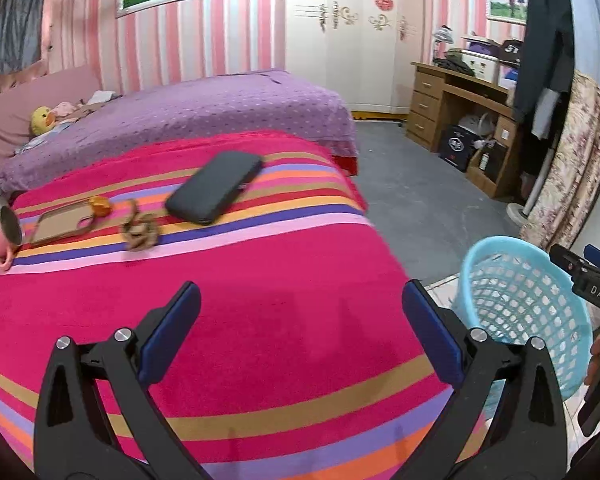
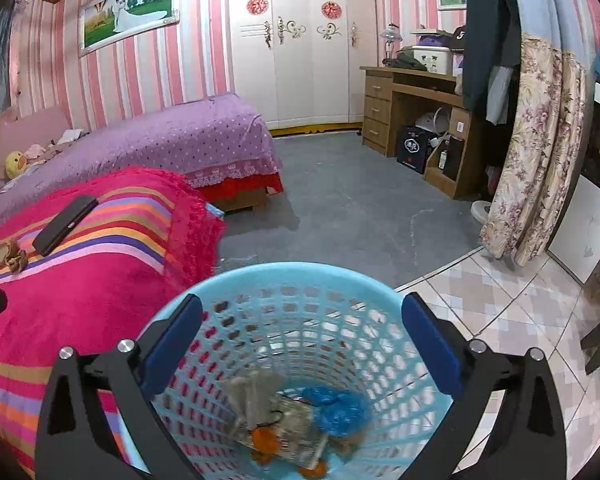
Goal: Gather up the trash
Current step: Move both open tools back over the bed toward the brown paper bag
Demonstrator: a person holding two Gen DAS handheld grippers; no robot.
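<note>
A light blue mesh basket (image 2: 300, 280) stands on the floor beside the striped pink blanket (image 1: 240, 300); it also shows in the left wrist view (image 1: 520, 304). It holds trash: a crumpled blue bag (image 2: 336, 406), paper wrappers (image 2: 284, 420) and orange peel (image 2: 266, 440). My right gripper (image 2: 300, 340) is open and empty, right above the basket. My left gripper (image 1: 300, 328) is open and empty above the blanket. Farther on the blanket lie an orange peel piece (image 1: 100, 206) and a brown scrap (image 1: 140, 230).
On the blanket also lie a black case (image 1: 216, 186), a brown phone cover (image 1: 62, 224) and a pink mug (image 1: 4, 232). A purple bed (image 1: 200, 112) is behind. A wooden desk (image 2: 416, 120) and floral curtain (image 2: 536, 152) stand at right.
</note>
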